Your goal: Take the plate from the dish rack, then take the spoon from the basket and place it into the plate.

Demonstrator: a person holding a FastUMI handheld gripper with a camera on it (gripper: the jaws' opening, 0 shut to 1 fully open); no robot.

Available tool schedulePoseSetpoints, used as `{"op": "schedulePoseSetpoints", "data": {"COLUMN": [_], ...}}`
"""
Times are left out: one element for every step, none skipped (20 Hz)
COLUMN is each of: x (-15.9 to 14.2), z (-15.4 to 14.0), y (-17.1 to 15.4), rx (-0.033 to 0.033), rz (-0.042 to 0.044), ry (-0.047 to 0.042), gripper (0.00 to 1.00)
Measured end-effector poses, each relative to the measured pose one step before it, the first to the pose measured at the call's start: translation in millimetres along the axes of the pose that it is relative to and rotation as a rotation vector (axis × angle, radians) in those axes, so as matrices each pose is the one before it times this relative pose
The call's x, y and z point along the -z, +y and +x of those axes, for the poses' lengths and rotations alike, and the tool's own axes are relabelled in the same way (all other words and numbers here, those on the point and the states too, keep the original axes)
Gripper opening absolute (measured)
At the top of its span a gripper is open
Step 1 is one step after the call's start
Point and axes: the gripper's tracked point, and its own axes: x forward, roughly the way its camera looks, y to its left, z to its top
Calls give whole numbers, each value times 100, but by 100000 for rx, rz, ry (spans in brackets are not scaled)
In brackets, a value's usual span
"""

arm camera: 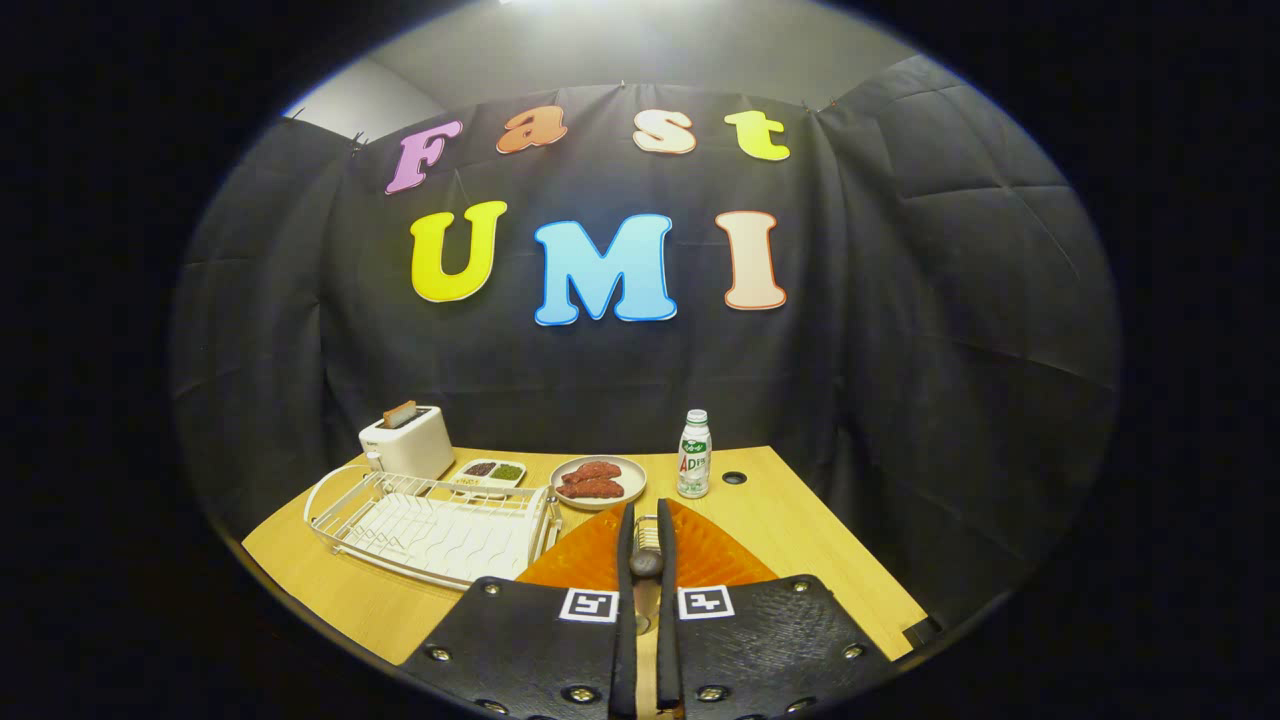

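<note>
So the gripper point(646, 560) has its fingers squeezed nearly together on a dark-handled metal spoon point(647, 553), with the shiny part poking out just ahead of the tips, though the fisheye makes it hard to tell which end that is. Right under and beyond the fingers sits the orange ribbed plastic plate point(690, 550) on the wooden table point(800, 540), so the spoon is hovering right over it. The white wire dish rack point(430, 525) is off at about 10 o'clock from the fingertips, looking empty. At 12 o'clock there's a pale plate of reddish food point(598, 481), with a small white bottle point(694, 455) toward 1 o'clock. The spoon should be light, stiff and slick, so a grip on the handle makes sense, and it'll probably clatter or slide on that ribbed plate if dropped.
</note>
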Motion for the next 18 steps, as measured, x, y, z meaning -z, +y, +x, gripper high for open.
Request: {"op": "schedulePoseSetpoints", "data": {"x": [436, 320, 627, 411, 365, 483, 608, 579, 436, 423, 399, 407, 313, 246, 274, 262, 304, 223], "z": [-235, -101, 14, 53, 122, 234, 346, 312, 317, 423, 364, 333, 433, 453, 481, 479, 515, 447], "y": [662, 717, 959, 876, 1162, 1155, 983, 1309, 996, 1000, 847, 755, 752, 651, 772, 540, 535, 418], "rx": [-927, -973, -1419, -1725, -2116, -1964, -1938, -2603, -2177, -2324, -1804, -1634, -1575, -1447, -1628, -1275, -1104, -795], "rz": [-180, -239, -140, 55, -155, -590, -583, -355, -25, -226, -305, -496, -413, -173, -271, -73, -432, -650], "ry": [890, 723, 1360, 793, 739, 1058, 1307, 1283, 1112, 1095, 1111, 1268, 858, 645, 713, 914, 717, 427], "gripper": [8, 8, 8, 8, 8, 8, 8, 8, 8, 8, 8, 8, 8, 8, 8, 8, 8, 8]}}
